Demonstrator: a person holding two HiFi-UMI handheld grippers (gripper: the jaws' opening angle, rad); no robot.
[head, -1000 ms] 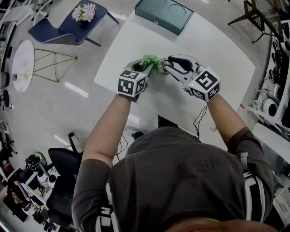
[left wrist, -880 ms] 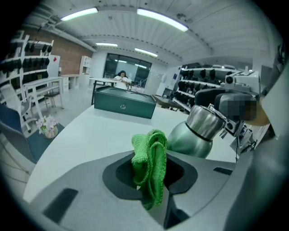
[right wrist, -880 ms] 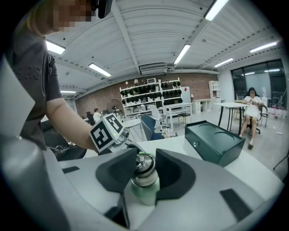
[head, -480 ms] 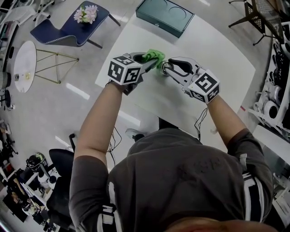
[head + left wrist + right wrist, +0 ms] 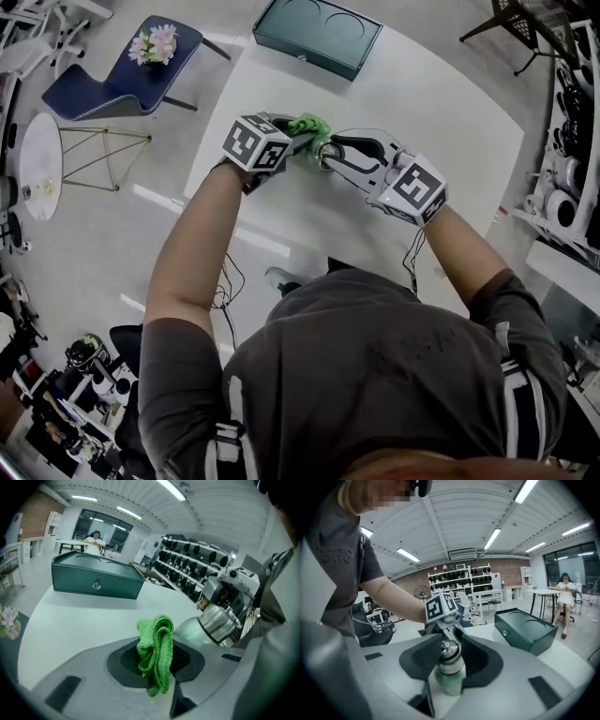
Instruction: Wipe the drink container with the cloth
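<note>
A pale green drink bottle (image 5: 449,671) with a steel cap is clamped between the dark pads of my right gripper (image 5: 450,660), which holds it above the white table (image 5: 450,122). In the left gripper view the bottle (image 5: 194,629) points up to the right, cap first. My left gripper (image 5: 157,660) is shut on a bunched green cloth (image 5: 157,651), which hangs right beside the bottle's body. From the head view the cloth (image 5: 307,126) sits between the left gripper (image 5: 292,141) and right gripper (image 5: 330,152), tip to tip. Whether cloth and bottle touch is unclear.
A dark green box (image 5: 317,33) with two round recesses stands at the table's far edge, also seen as a box (image 5: 525,630) to the right of the bottle. A blue chair (image 5: 112,70) with flowers and a small round table (image 5: 39,159) stand left, off the table.
My left gripper has swung round and rolled with the cloth, its marker cube shifting left in the head view. The right gripper and bottle have stayed put.
</note>
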